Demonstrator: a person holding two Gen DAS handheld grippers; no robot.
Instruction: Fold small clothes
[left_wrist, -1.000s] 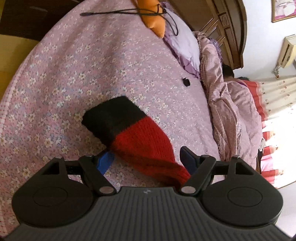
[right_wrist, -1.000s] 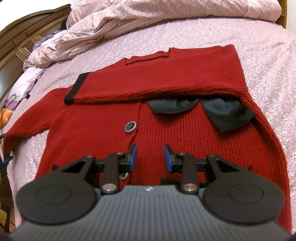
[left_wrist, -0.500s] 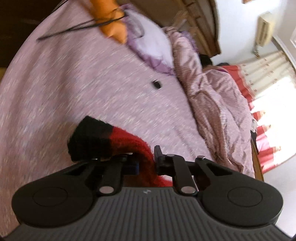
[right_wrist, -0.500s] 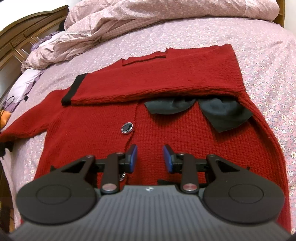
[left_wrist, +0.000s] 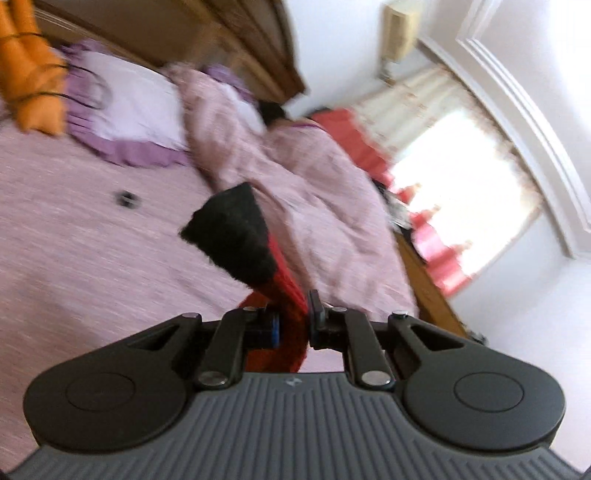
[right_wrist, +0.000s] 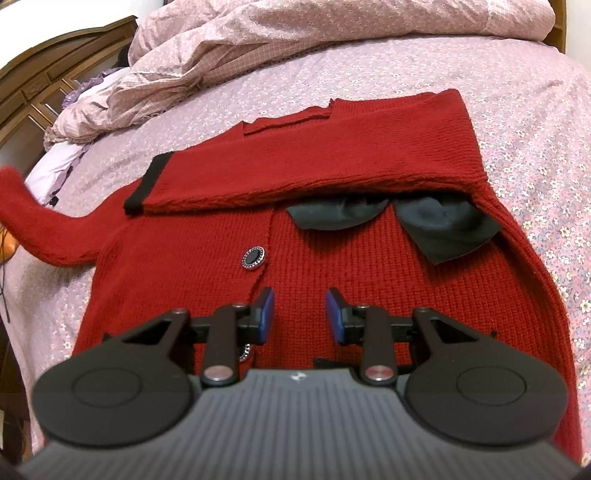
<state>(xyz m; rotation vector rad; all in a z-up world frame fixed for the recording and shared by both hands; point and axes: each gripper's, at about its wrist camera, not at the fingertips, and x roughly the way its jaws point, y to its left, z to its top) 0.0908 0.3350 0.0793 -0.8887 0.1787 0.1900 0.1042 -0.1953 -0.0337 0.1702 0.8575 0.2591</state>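
The left gripper (left_wrist: 293, 325), clenched on the sleeve (right_wrist: 40, 229), has just hoisted its black cuff (left_wrist: 231, 236) off the bedspread (left_wrist: 92, 240). The right gripper (right_wrist: 298, 317) hovers released over the red cardigan (right_wrist: 332, 266); sleeve 2 looks ready to fold across.

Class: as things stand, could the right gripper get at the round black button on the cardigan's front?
Probably yes. The right gripper hangs open just short of the button, with only bare red knit between; the folded sleeve lies farther off.
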